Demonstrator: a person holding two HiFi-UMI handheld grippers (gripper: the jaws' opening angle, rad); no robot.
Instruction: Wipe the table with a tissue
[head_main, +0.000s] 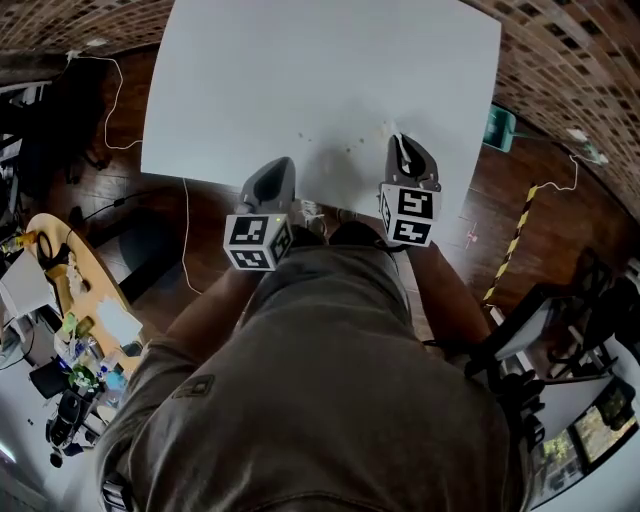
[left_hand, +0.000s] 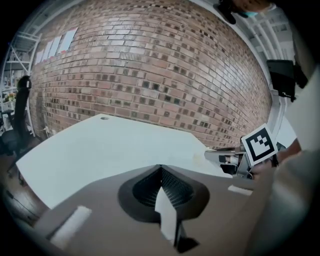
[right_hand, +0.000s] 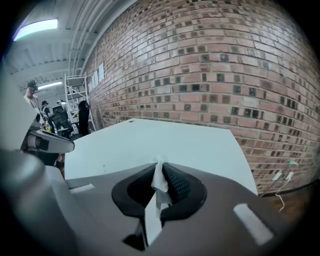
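The white table (head_main: 320, 70) fills the upper middle of the head view, with a few small specks (head_main: 345, 150) near its front edge. My right gripper (head_main: 400, 140) hovers over that edge, shut on a white tissue (head_main: 403, 152). In the right gripper view the crumpled tissue (right_hand: 159, 184) is pinched between the right gripper's (right_hand: 160, 162) ribbed jaws, with the table (right_hand: 165, 137) ahead. My left gripper (head_main: 283, 162) sits beside it at the table's front edge. In the left gripper view the left gripper (left_hand: 160, 167) is shut with nothing in it, and the table (left_hand: 100, 150) lies beyond.
A brick wall (left_hand: 150, 65) stands behind the table. On the dark floor lie a teal object (head_main: 500, 128) to the table's right, white cables (head_main: 115, 100) and yellow-black tape (head_main: 520, 225). A cluttered desk (head_main: 60, 300) is at left, and an office chair (left_hand: 15, 135) stands near the table.
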